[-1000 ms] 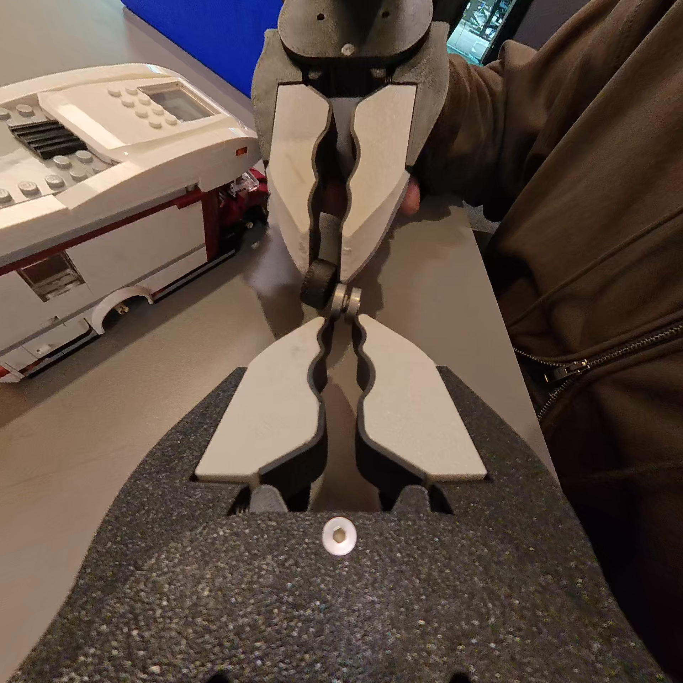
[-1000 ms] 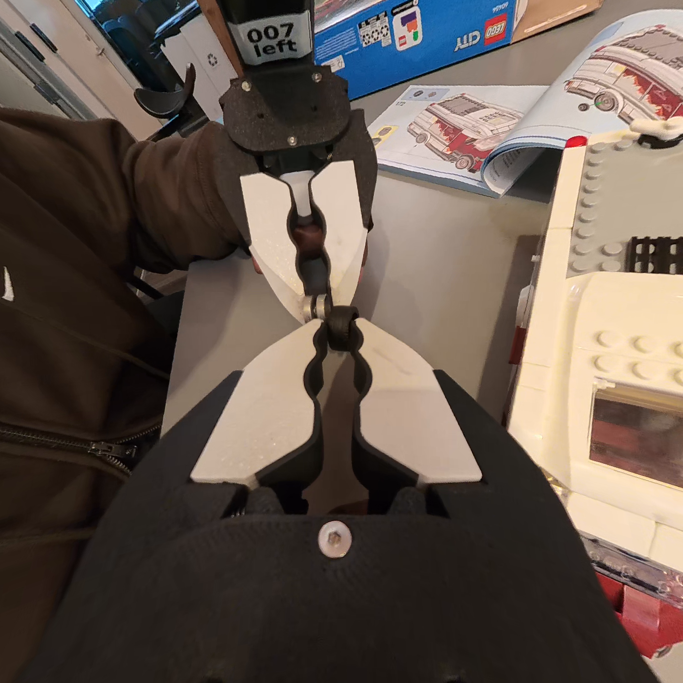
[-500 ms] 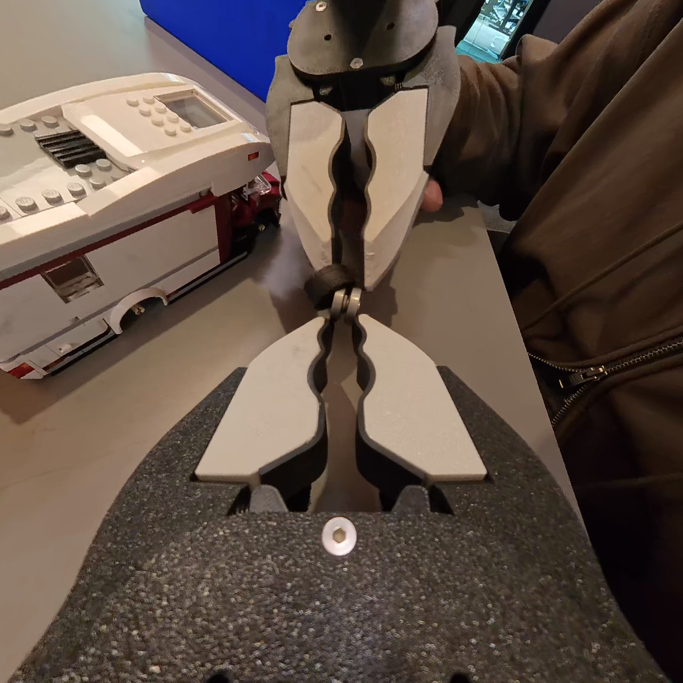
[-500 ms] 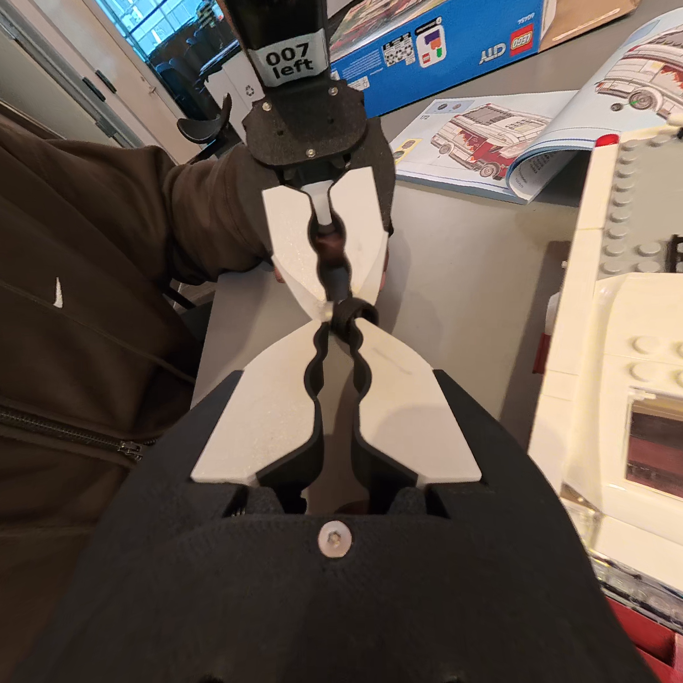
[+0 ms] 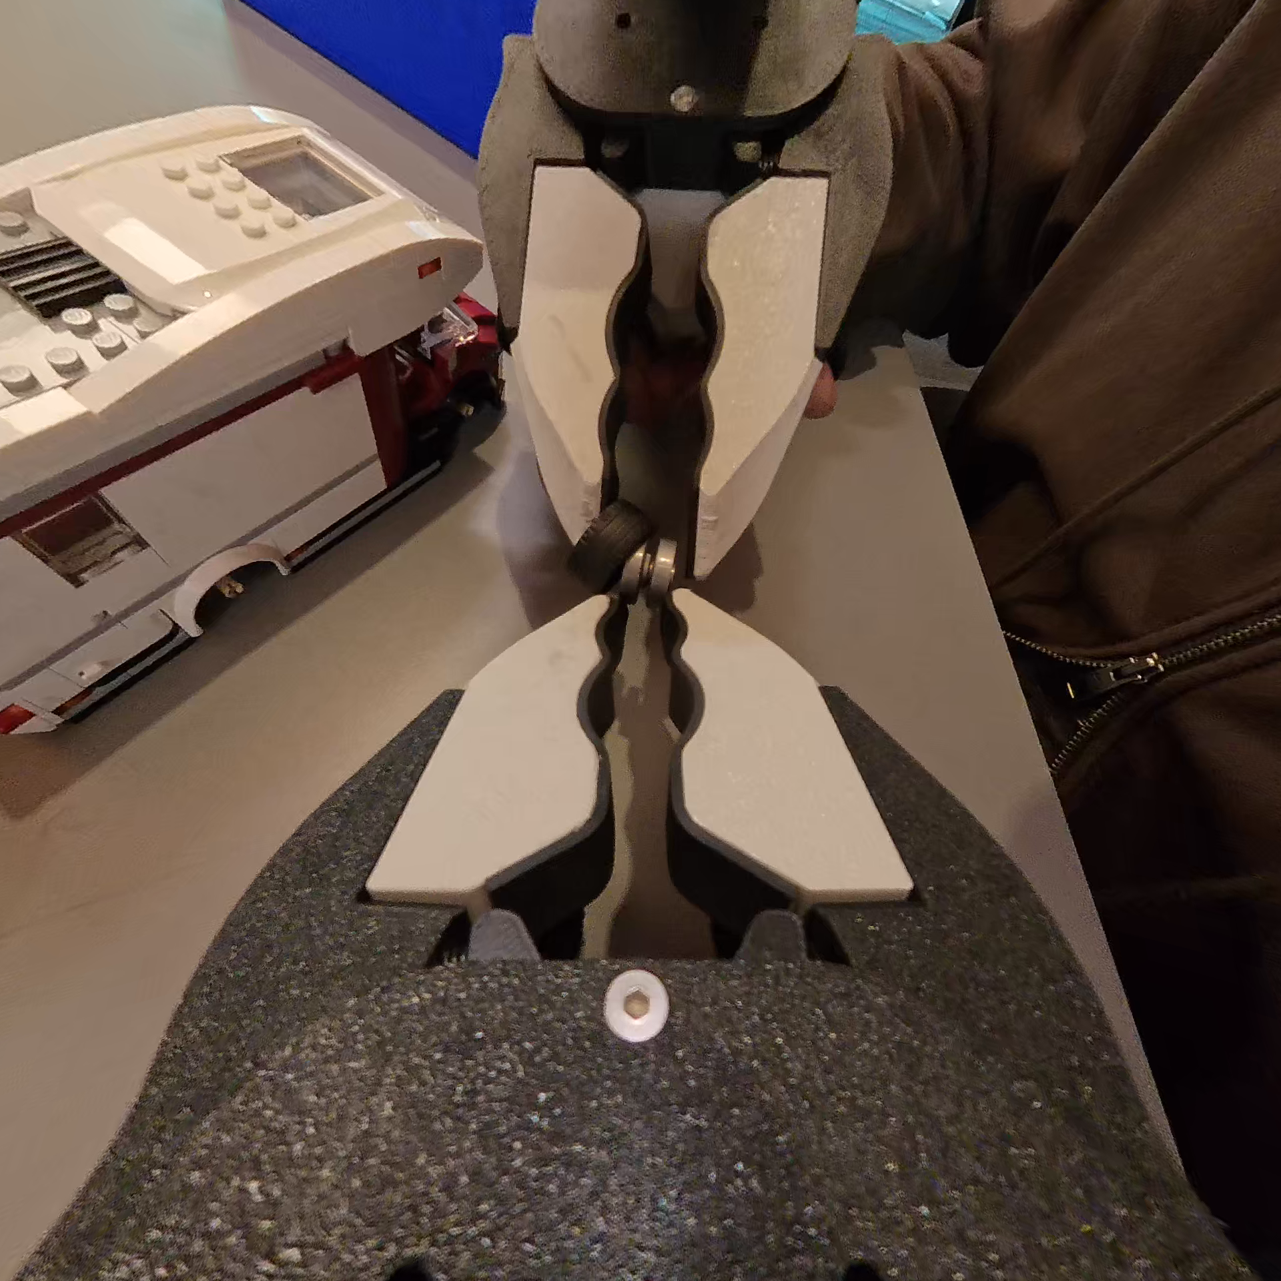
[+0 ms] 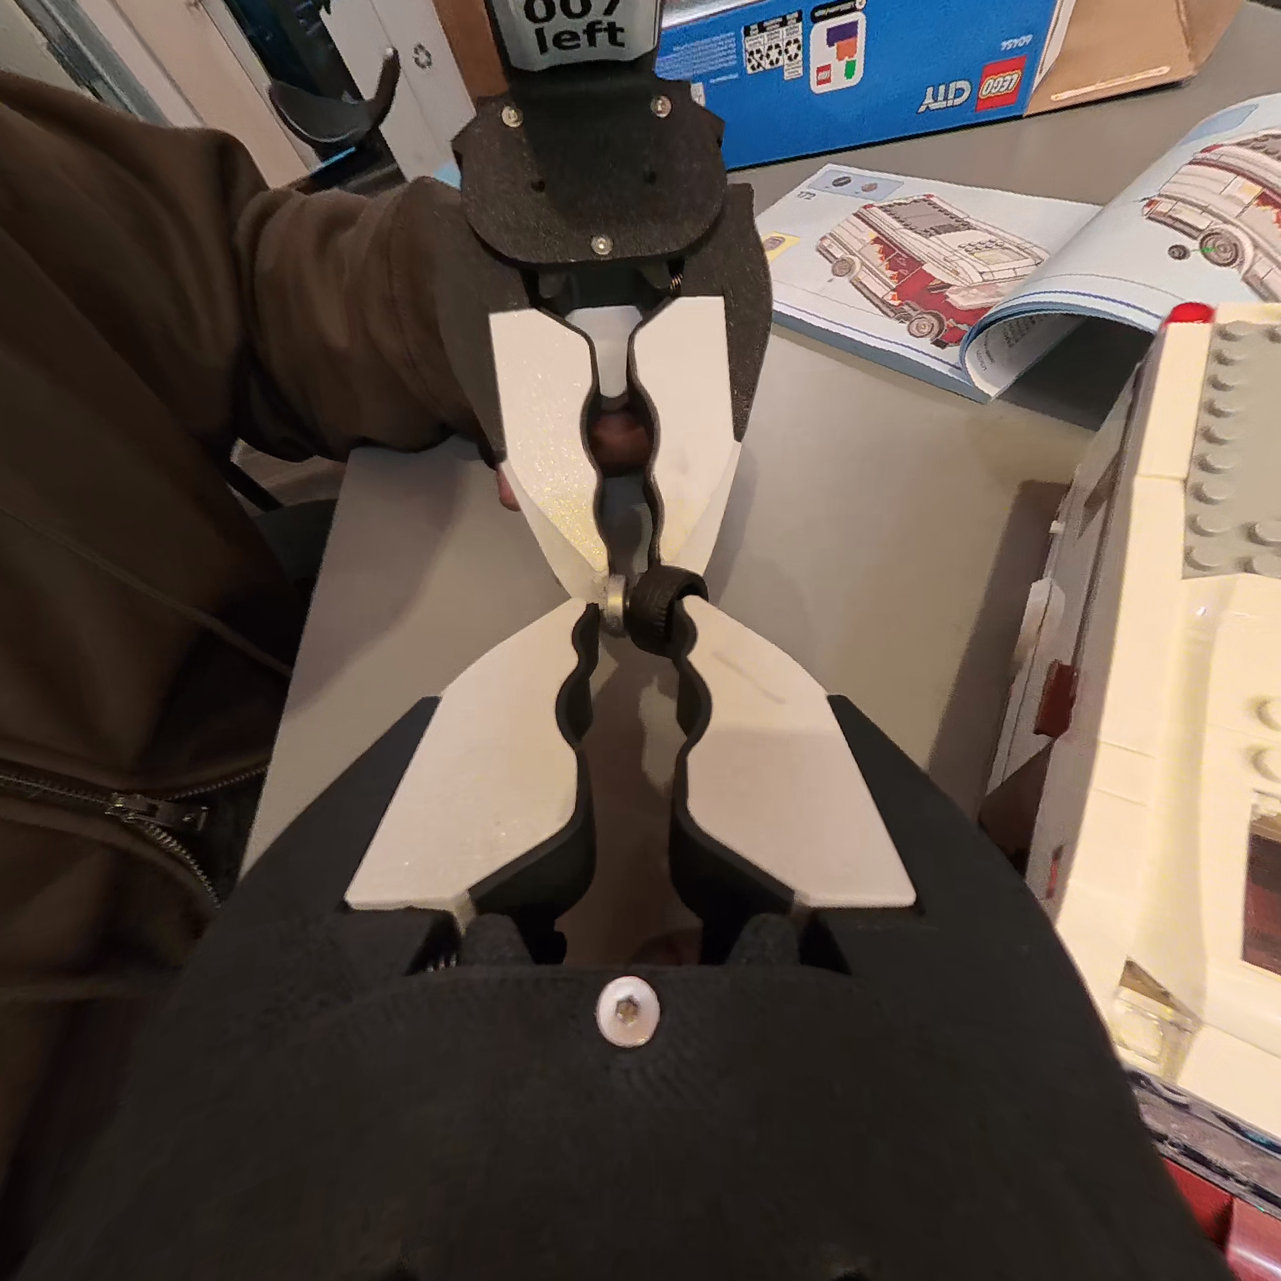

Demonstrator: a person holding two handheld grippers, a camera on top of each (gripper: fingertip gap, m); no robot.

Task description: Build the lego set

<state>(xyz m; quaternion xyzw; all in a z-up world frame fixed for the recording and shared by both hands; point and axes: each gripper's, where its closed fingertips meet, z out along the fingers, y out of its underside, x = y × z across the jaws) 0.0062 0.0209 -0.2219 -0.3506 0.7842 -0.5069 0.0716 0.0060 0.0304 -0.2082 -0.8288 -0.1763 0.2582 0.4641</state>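
Where the two hand-held grippers meet tip to tip above the flat grey table (image 5: 866, 554), a small toy wheel is shared between them in two parts. Both are off the surface, near the table edge closest to the person in the brown zip jacket (image 5: 1109, 485).

**Left gripper** (image 5: 643, 599): The fingertips are clamped on the small silver-grey plastic wheel hub (image 5: 651, 565). The hub is gripped by its outer end at the very tips. This leaves its other end exposed toward the opposing tool.

**Right gripper** (image 6: 641, 610): The jaws stand apart, wider than the small black ribbed rubber tyre (image 6: 658, 610) between them.
- The tyre lies against one fingertip, the one on the side of the toy vehicle.
- Its open bore faces along the hub axis and its inner face touches the hub, so the two parts line up for mating.
- Whether the other fingertip bears on anything cannot be determined.

**Surroundings**
- A large white-and-dark-red brick-built camper van model (image 5: 208, 346) sits on the table toward the far side from the person. It is well clear of the grippers, and one wheel arch on its visible side appears empty.
- An open, illustrated instruction booklet (image 6: 970, 277) lies beyond the model.
- A blue cardboard box (image 6: 866, 76) stands at the table's far edge.
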